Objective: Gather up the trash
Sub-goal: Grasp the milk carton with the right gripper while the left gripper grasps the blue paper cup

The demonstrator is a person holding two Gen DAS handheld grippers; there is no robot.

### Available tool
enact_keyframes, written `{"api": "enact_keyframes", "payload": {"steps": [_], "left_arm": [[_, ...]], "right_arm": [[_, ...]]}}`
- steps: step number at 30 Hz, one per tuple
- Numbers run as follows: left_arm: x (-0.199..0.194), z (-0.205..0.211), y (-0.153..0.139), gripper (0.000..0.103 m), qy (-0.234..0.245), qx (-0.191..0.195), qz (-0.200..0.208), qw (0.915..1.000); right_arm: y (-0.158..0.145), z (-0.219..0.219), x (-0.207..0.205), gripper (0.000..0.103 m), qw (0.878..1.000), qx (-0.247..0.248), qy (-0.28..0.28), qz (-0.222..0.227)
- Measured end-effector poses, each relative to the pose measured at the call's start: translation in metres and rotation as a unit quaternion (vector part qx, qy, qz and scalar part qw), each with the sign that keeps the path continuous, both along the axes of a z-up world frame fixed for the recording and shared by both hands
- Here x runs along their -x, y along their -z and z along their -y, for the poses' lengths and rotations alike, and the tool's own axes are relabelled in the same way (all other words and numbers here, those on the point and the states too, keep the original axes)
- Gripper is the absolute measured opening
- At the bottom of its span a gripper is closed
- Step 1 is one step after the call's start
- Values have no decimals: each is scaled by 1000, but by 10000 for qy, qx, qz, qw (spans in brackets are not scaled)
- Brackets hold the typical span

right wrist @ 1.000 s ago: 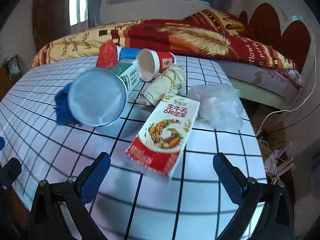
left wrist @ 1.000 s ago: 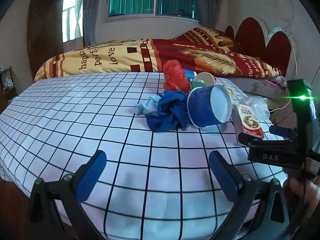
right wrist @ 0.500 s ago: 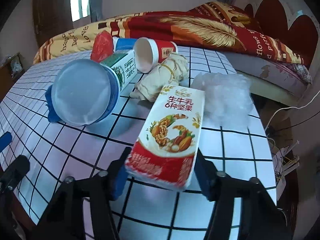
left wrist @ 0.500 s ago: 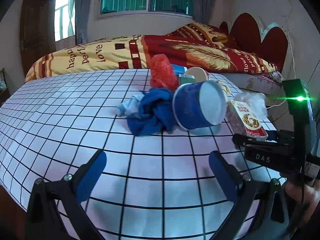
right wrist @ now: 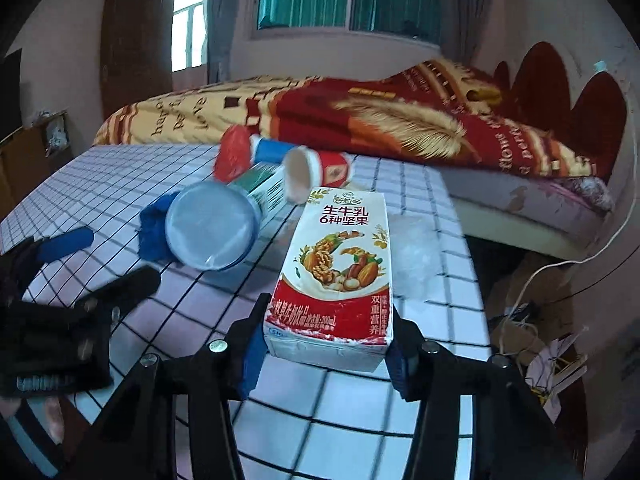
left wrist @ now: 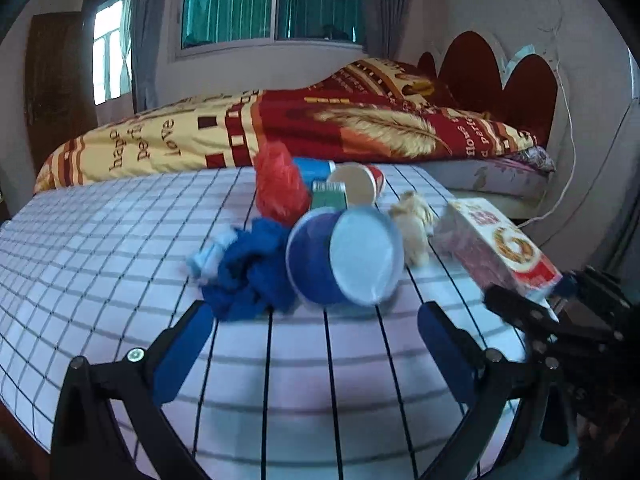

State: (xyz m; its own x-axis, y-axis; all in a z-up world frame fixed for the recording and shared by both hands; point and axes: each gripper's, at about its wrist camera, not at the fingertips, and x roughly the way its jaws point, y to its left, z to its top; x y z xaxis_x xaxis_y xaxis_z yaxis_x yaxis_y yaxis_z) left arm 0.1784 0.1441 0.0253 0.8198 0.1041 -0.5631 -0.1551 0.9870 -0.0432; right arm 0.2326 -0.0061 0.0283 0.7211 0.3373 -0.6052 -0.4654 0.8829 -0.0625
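Trash lies heaped on a table covered with a white checked cloth [left wrist: 120, 248], seen first from the left wrist. The left gripper [left wrist: 316, 340] hangs above the near edge with its blue pads wide apart and nothing between them. Beyond it a blue paper cup [left wrist: 344, 256] lies on its side, mouth toward the camera, touching a crumpled blue cloth [left wrist: 248, 272] on its left. Behind these sit a red mesh ball [left wrist: 280, 188], a green-and-white carton [left wrist: 328, 196] and a red paper cup [left wrist: 356, 184], also tipped over. A beige crumpled wad [left wrist: 414, 220] rests just right of the blue cup. At the right the milk carton [left wrist: 500, 248] is tilted, raised off the cloth, with the dark frame of the other gripper below it.

From the right wrist, the right gripper [right wrist: 324, 344] has its jaws closing on the milk carton [right wrist: 340, 264], both blue pads pressed against the carton's lower sides. The carton stands clear of the table, its printed face toward the camera. Behind it lies crumpled clear plastic [right wrist: 416, 248], and to the left the blue cup [right wrist: 212, 232] and red cup [right wrist: 316, 172]. A bed with a red-and-yellow quilt [right wrist: 360, 120] fills the background.
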Motion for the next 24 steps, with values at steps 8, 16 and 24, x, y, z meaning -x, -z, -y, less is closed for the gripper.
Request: {"api": "enact_keyframes", "payload": {"steps": [8, 16, 24], "left_arm": [[-32, 17, -3, 102, 18, 71, -25, 10000], [-72, 42, 13, 102, -560, -496, -285, 9968], [-61, 21, 18, 84, -415, -40, -366, 9985]], "right_arm": [[-13, 39, -11, 53, 9984, -198, 512, 152], [-2, 58, -22, 53, 9978, -215, 634, 36], [5, 64, -20, 53, 9977, -300, 599, -39]]}}
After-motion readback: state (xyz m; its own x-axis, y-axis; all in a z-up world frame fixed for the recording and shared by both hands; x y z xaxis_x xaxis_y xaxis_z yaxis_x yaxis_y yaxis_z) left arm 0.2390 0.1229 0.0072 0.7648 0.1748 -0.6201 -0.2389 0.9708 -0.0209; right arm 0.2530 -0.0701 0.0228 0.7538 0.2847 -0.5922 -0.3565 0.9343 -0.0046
